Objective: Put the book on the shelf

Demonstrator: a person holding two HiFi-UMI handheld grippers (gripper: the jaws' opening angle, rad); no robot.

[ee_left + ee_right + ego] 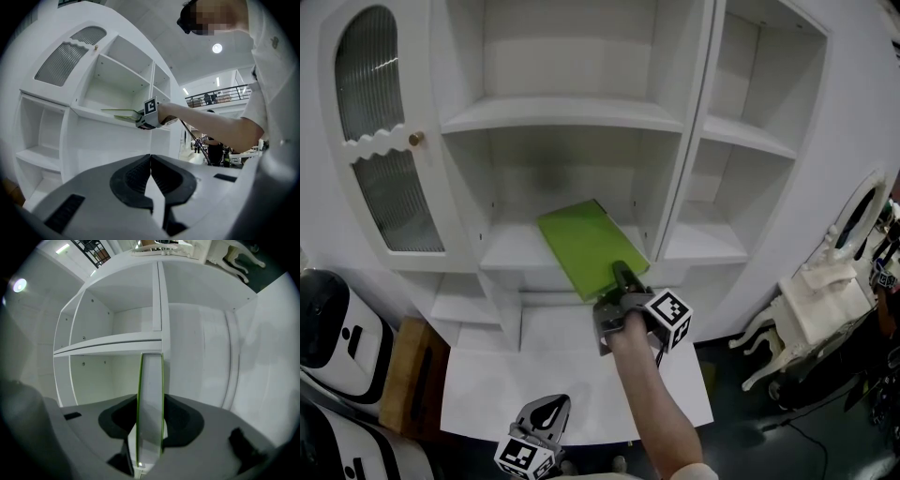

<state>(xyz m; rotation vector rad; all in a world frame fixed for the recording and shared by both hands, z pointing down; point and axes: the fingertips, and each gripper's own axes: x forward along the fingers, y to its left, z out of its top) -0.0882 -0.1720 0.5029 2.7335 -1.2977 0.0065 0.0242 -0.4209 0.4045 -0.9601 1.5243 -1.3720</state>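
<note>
A green book (586, 246) lies flat and tilted, its far end reaching into the middle compartment of the white shelf unit (572, 114). My right gripper (622, 281) is shut on the book's near corner. In the right gripper view the book's page edge (150, 408) stands between the jaws, pressed from both sides, pointing into the compartment. My left gripper (546, 418) hangs low near the bottom edge of the head view, jaws shut and holding nothing. From the left gripper (151, 174) view, the book (121, 113) and the right gripper (149, 116) appear at the shelf board.
A glazed cabinet door (380, 141) stands at the left of the unit. A vertical divider (689, 131) separates the right-hand compartments. A low white ledge (572, 375) juts out below. White ornate furniture (811, 309) stands on the dark floor at right, black-and-white devices (333, 323) at left.
</note>
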